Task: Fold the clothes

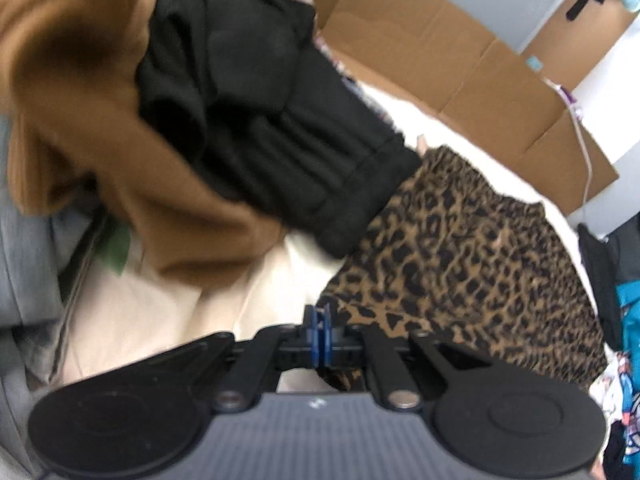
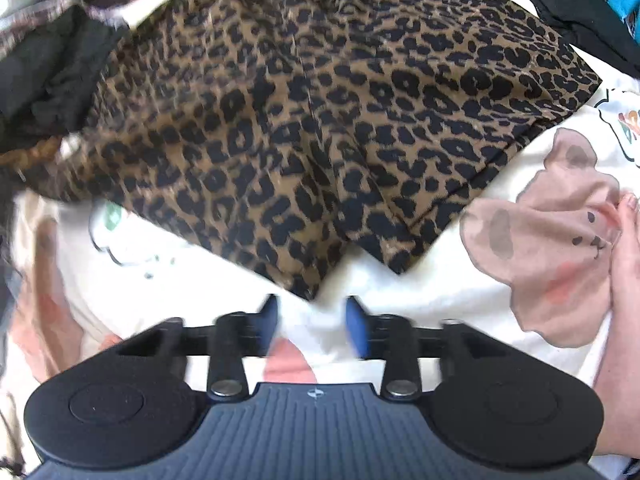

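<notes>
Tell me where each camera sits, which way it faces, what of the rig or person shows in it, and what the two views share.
Left wrist: on the left gripper, jaws shut, looking down over the leopard-print garment, a black garment, a brown garment and cardboard.
Right wrist: on the right gripper, jaws apart with nothing between them, looking steeply down at the leopard-print garment on a printed white sheet; bare skin at the right edge.
Shared: the leopard-print garment.

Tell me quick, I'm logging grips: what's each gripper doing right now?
Left gripper: shut, pads together at the edge of the leopard-print garment; whether it pinches cloth cannot be told.
Right gripper: open, nothing between its pads.
</notes>
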The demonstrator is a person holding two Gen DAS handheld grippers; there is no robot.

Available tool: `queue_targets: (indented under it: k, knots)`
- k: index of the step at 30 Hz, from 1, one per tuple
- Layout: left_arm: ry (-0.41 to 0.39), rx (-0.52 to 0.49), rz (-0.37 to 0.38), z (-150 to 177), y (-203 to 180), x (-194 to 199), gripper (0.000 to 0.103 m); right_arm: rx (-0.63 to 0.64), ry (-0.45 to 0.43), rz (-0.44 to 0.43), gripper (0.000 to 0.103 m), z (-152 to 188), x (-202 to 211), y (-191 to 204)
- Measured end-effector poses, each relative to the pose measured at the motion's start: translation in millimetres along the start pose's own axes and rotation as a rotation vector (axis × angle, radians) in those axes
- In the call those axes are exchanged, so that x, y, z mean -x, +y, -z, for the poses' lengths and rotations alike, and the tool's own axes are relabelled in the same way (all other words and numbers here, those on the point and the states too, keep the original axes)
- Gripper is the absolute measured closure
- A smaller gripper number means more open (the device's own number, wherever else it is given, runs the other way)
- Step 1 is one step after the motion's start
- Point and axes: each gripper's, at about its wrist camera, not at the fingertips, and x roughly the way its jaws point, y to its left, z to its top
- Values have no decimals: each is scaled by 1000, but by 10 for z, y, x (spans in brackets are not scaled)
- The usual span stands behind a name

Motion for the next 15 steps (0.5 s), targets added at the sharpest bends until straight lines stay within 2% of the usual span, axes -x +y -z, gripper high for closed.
queue_targets:
  k: [3, 7, 9, 13, 15]
  knots:
    - [-2, 8, 6, 46, 54, -14, 97, -67, -27, -73, 51, -71, 18, -76]
    - [-4, 39, 28, 70, 114, -68, 95, -231, -27, -142, 49, -110, -60, -236]
    - [11, 57, 35, 88, 142, -129, 95, -300, -32, -136, 49, -107, -111, -319]
    - [10, 72, 44, 111, 161, -175, 94, -357, -27, -143, 49, -99, -240, -415]
    - [5, 73, 54, 117, 181, -148, 92, -406, -25, -183, 49, -106, -275, -484]
